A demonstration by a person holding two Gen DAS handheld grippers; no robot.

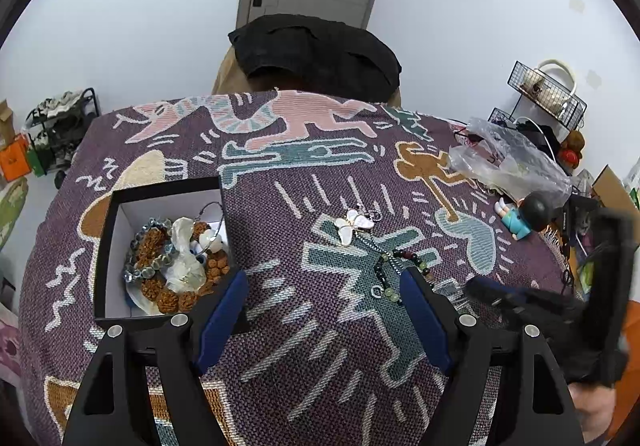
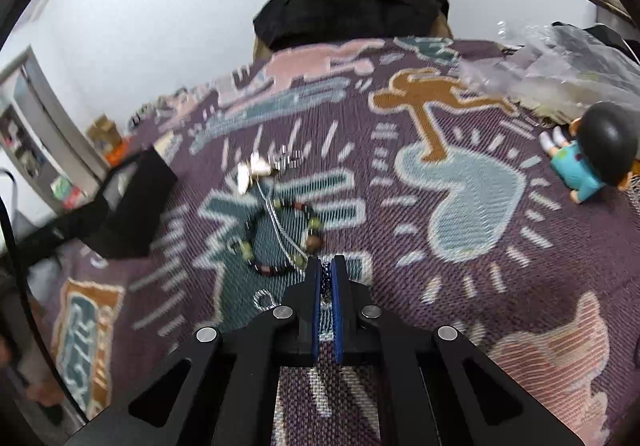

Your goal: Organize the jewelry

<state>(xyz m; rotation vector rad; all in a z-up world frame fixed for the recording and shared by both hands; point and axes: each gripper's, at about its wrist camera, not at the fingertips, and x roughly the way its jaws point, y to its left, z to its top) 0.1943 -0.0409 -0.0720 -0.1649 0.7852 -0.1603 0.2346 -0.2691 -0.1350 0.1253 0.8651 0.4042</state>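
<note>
A black box [image 1: 105,246] with a white inside sits at the left of the patterned cloth and holds brown seed bracelets, clear beads and white pieces. A white butterfly pendant [image 1: 354,224] [image 2: 251,168] lies mid-cloth, and its silver chain [image 2: 276,219] runs toward me. A dark and green bead bracelet [image 1: 383,273] [image 2: 260,266] lies across the chain. My left gripper [image 1: 324,278] hovers open over the cloth between the box and the bracelet, holding nothing. My right gripper [image 2: 326,260] is shut at the chain's near end, with a bit of chain showing between its pads. It appears blurred in the left wrist view [image 1: 474,286].
A small doll in a blue outfit [image 1: 520,217] [image 2: 588,161] lies at the right, beside a crumpled clear plastic bag [image 1: 504,157]. A black garment [image 1: 316,49] hangs over a chair beyond the table's far edge. A wire rack [image 1: 548,89] stands at the far right.
</note>
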